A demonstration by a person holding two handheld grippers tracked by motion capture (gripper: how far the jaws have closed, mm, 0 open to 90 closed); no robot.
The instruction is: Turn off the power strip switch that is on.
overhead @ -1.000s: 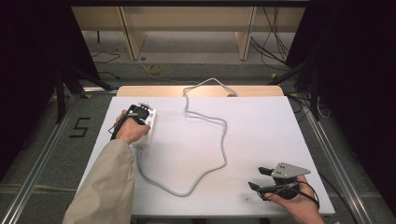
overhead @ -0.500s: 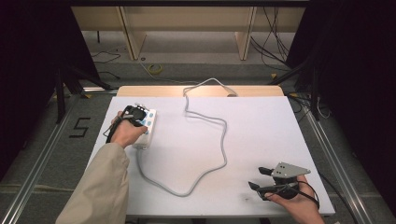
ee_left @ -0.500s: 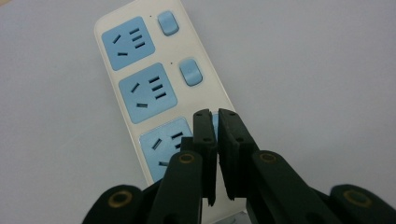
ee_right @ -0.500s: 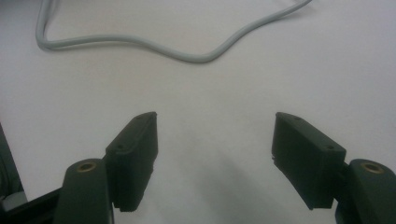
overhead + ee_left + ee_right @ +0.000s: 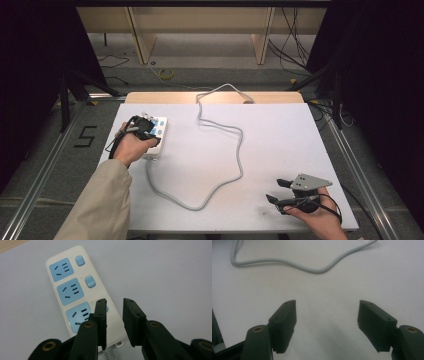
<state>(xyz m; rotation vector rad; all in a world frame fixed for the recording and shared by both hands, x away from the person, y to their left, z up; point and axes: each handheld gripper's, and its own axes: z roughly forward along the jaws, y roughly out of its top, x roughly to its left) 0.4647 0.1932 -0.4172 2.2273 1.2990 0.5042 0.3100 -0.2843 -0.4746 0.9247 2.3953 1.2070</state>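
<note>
Tongs [image 5: 327, 325] gape wide over the white table [image 5: 362, 277]; grey cable [image 5: 294, 263] beyond.

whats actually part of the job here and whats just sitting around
In use, judging by position:
power strip
left hand-held gripper, narrowly open over the strip's nearest switch

Just lying about:
grey cord looping across the table
right hand-held gripper, open above bare table

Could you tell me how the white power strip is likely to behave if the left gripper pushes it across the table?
The power strip looks like a rigid plastic slab lying flat, so it should slide rather than tip or roll. Its grey cord snakes loosely across the table, so it would probably drag and flex behind. The left gripper, off-centre over one end, might make it pivot.
</note>
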